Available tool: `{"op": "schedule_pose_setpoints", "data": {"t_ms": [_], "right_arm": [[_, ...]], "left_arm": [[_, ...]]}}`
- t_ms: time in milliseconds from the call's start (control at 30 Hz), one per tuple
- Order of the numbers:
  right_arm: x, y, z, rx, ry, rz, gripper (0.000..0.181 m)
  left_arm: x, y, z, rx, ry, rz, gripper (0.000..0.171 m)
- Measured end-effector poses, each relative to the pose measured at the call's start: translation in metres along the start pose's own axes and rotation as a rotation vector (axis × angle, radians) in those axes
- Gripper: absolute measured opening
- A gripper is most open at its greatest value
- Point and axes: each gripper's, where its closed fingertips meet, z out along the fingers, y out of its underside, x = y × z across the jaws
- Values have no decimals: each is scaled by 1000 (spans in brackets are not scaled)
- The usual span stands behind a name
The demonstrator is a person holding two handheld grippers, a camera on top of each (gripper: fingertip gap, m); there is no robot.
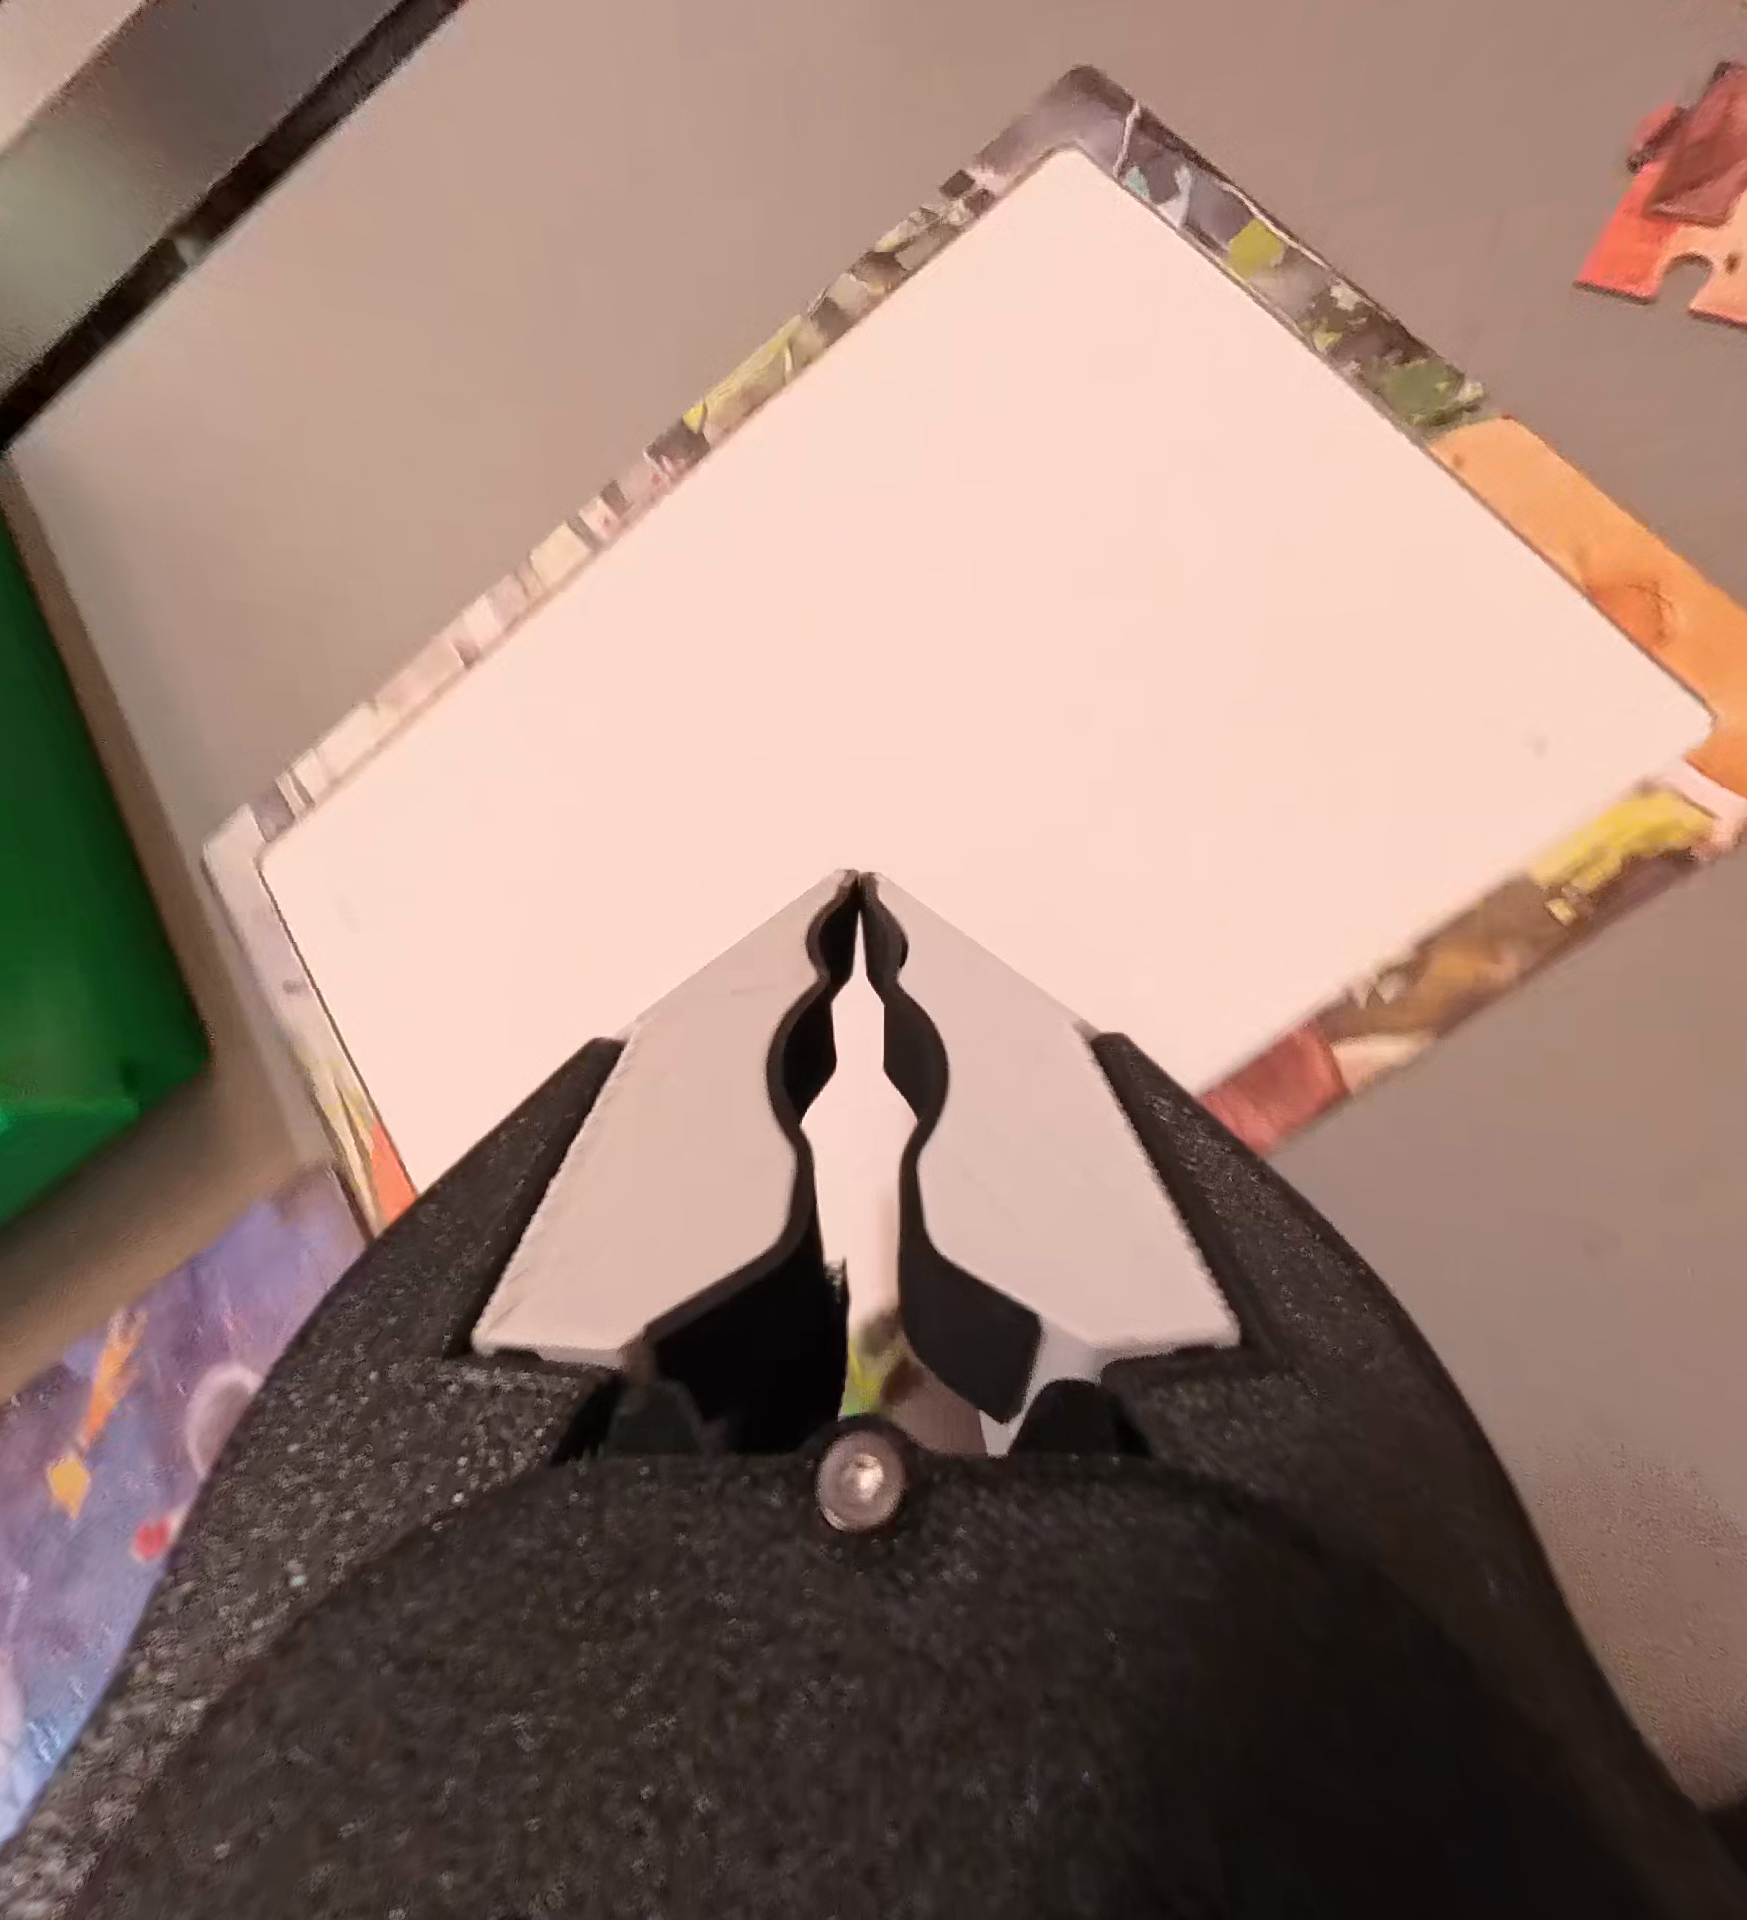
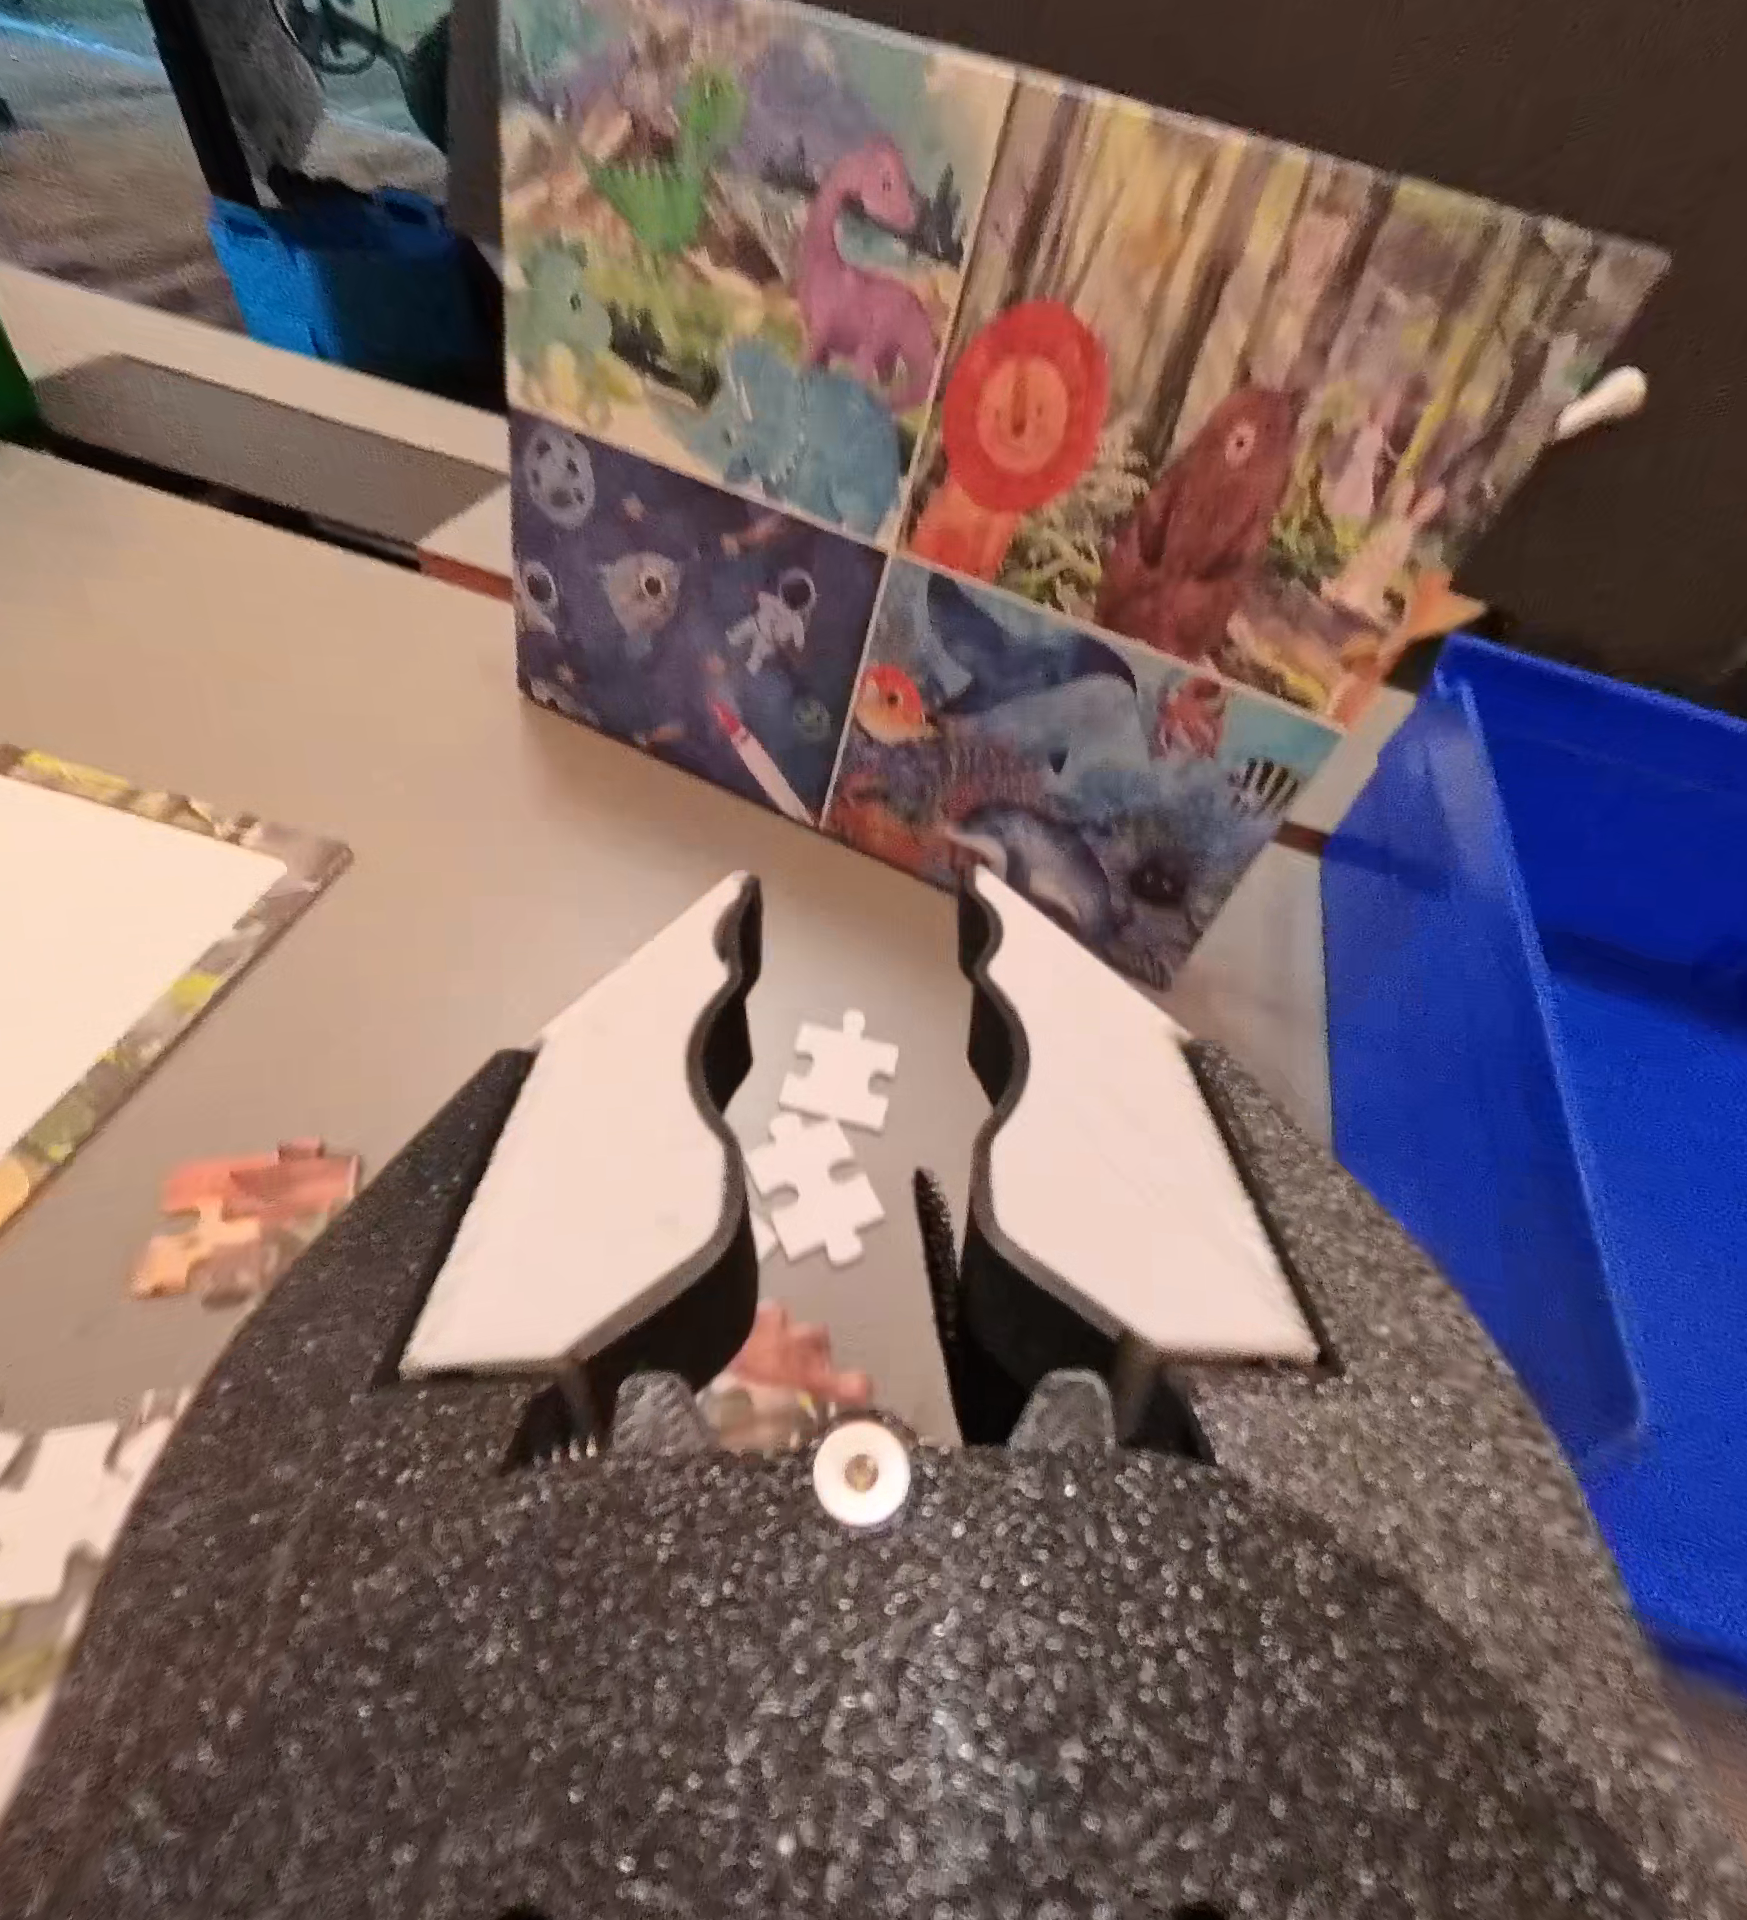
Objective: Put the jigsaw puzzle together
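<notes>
Above the white middle of the puzzle tray [image 1: 952, 582], the left tongs [image 1: 856, 883] sit pressed together, holding nothing. Right tongs [image 2: 858, 904] stand apart over two face-down white pieces [image 2: 827, 1132] on the table [image 2: 225, 644], near a blue bin [image 2: 1596, 1039] and picture board [image 2: 1004, 468].

Beside the white puzzle tray [image 1: 952, 582] with its painted forest border lay white, face-down pieces [image 2: 827, 1132]; a blue bin [image 2: 1575, 1039] stood farther off.
</notes>
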Motion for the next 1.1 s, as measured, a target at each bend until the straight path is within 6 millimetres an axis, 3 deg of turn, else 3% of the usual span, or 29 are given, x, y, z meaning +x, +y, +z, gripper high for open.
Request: {"op": "schedule_pose_setpoints", "data": {"t_ms": [100,200,300,333,400,467,533,633,733,833,900,1000,1100], "right_arm": [[8,35,-25,-66,10,31,38],[18,54,-57,-61,35,75,35],[19,82,-84,-57,54,116,33],[17,87,-91,-59,52,116,34],[18,76,-100,-2,76,93,32],[15,71,-98,17,72,68,27],[8,78,-90,-30,38,58,31],[5,80,-88,-41,26,39,33],[3,80,-89,-38,22,36,32],[3,81,-87,-44,11,47,32],[3,82,-87,-48,5,58,32],[4,82,-87,-43,-1,72,32],[4,82,-88,-41,-6,79,32]], "left_arm": [[-7,-20,20,-13,-21,42,0],[13,-23,41,-79,53,44,0],[27,-31,46,-57,26,103,0],[31,-33,46,-59,18,104,0],[36,-35,46,-56,16,83,0],[38,-36,45,-48,20,52,0],[40,-41,44,-19,20,20,0],[45,-66,34,102,25,78,3],[76,-95,20,244,185,187,6],[121,-105,12,248,468,266,9],[140,-104,19,181,572,302,34],[151,-104,40,131,546,391,43],[161,-105,50,95,570,385,40]]}}
